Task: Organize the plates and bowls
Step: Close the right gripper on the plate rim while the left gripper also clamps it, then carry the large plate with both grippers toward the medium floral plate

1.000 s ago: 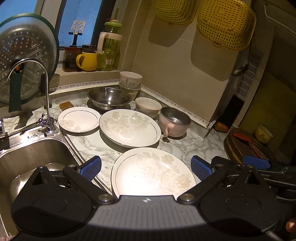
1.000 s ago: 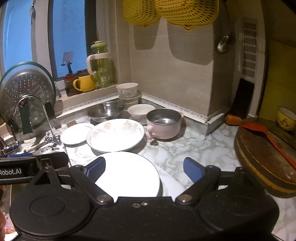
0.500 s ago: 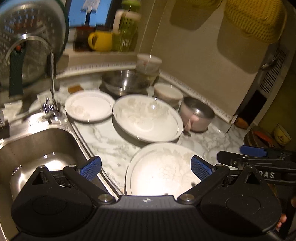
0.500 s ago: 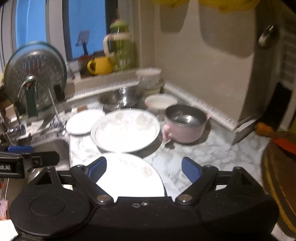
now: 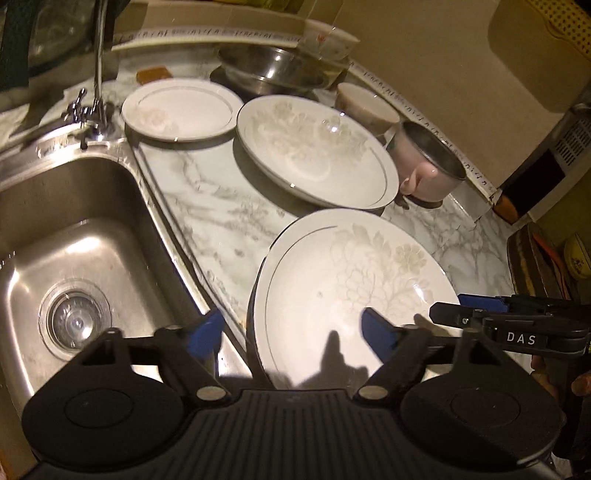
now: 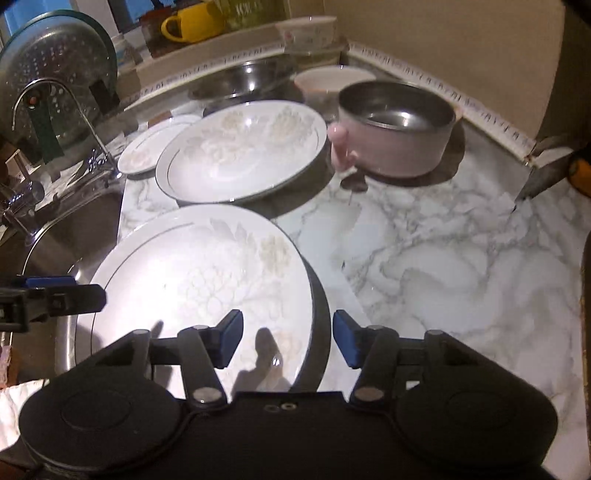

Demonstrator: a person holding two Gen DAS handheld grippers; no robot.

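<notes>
A large white floral plate lies at the counter's front edge beside the sink. My left gripper straddles its left rim, jaws closing, pads clear of the rim. My right gripper straddles the right rim, also closing and not pressing. Behind it sit a second large floral plate, a small white plate, a steel bowl, a white bowl and a pink pot.
The steel sink and its faucet lie to the left. A round wooden board stands at the far right. Bare marble counter stretches right of the near plate. A yellow mug stands on the sill.
Both grippers have come down and forward over the near plate, and their jaws have narrowed around its opposite rims. The dishes have not moved.
</notes>
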